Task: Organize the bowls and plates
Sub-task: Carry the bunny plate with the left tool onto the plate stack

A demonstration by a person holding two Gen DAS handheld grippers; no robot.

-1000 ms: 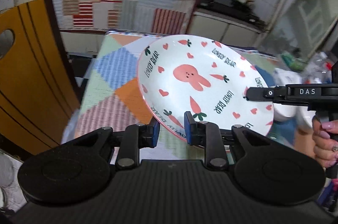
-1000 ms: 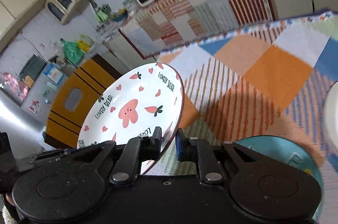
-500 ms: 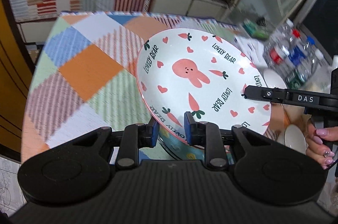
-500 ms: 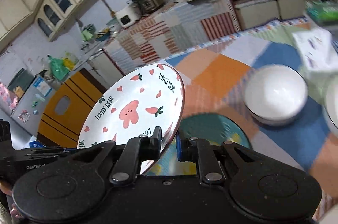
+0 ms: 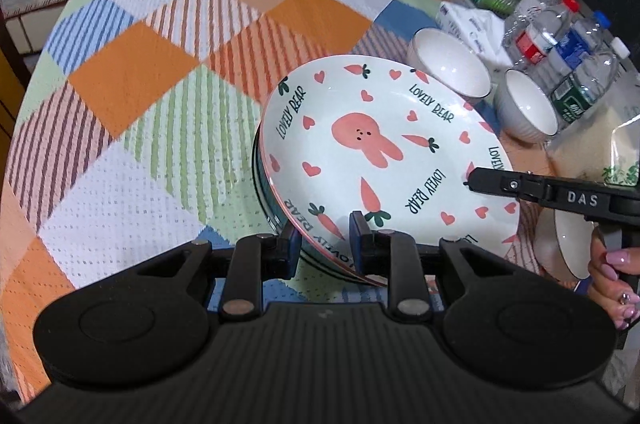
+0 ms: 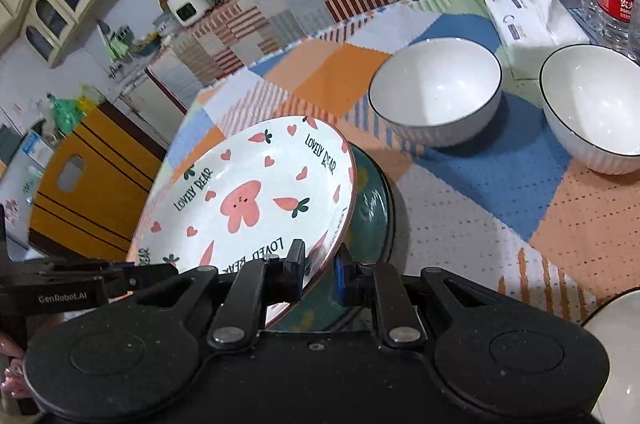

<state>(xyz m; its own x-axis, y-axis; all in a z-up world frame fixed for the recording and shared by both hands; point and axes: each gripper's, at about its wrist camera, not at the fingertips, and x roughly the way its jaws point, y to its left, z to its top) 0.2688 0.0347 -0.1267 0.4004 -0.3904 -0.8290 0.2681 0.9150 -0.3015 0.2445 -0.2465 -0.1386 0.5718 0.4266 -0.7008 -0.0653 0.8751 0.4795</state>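
Patchwork cloth in orange, blue, green and white squares is covering the table (image 5: 132, 84) in the left wrist view, with wide bare room across the left half and the far edge running along the top. Low in the centre, the left gripper (image 5: 324, 236) is clenching the near rim of the rabbit plate (image 5: 384, 160), which is reading "LOVELY BEAR" several times among hearts and carrots. That plate is tilting over a dark green plate (image 5: 266, 200), mostly hidden beneath it. At right, the right gripper (image 5: 472, 180), lettered "DAS", is meeting the plate's far rim; its fingertips are hard to make out here. A hand (image 5: 616, 276) with painted nails is being cut off by the right edge. Two white bowls (image 5: 452, 68) are standing at upper right beside water bottles (image 5: 560, 36) whose labels are too small to read.

Kitchen counters and arched cabinets are filling the top of the right wrist view. At lower centre, the right gripper (image 6: 320, 264) is pinching the rabbit plate (image 6: 248, 200) by its rim, above the dark green plate (image 6: 372, 208). The left gripper (image 6: 160, 270), marked "GenRobot.AI", is entering from the left. Two dark-rimmed white bowls (image 6: 436, 92) are sitting on blue squares at upper right, a tissue pack (image 6: 528, 12) behind them; another white rim is being cut off at lower right.
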